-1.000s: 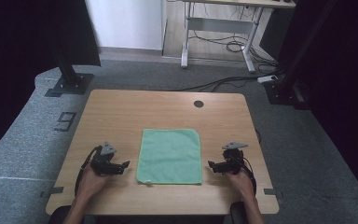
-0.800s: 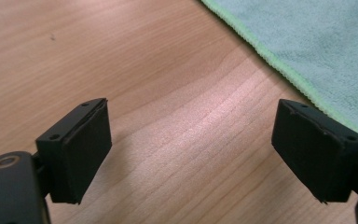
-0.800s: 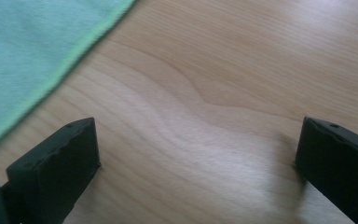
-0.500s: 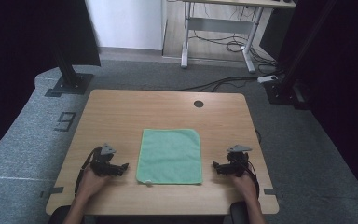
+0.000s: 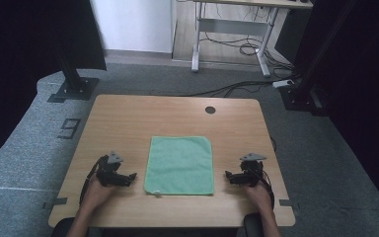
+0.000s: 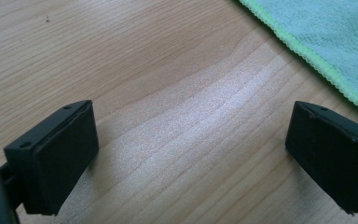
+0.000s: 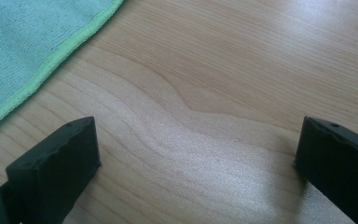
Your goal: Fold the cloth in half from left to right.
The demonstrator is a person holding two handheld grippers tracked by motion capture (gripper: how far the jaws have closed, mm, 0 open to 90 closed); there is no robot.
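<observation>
The green cloth point(image 5: 180, 165) lies flat and spread out on the wooden surface point(image 5: 128, 118), near its front edge, between the two grippers. The left gripper point(image 5: 128, 177) rests just beside the cloth's left edge; its jaws have just been opening and now stand wide apart, with bare wood between them. In the left gripper view the cloth's hemmed edge point(image 6: 307, 56) runs across the upper right corner, clear of both jaws. The right gripper point(image 5: 230, 177) sits just beside the cloth's right edge, also released — jaws spread, nothing between them. In the right gripper view the cloth point(image 7: 32, 51) occupies the upper left corner.

Probable faults from this state:

- Missed pick-up. The cloth is thin and lies flat; jaws that close too high above the hem are likely to shut on air.
- Scraping. Jaws driven down hard may drag on the surface and push the cloth aside instead of lifting it.
- Uneven grip — if one gripper takes the edge before the other, the cloth may bunch or skew.
</observation>
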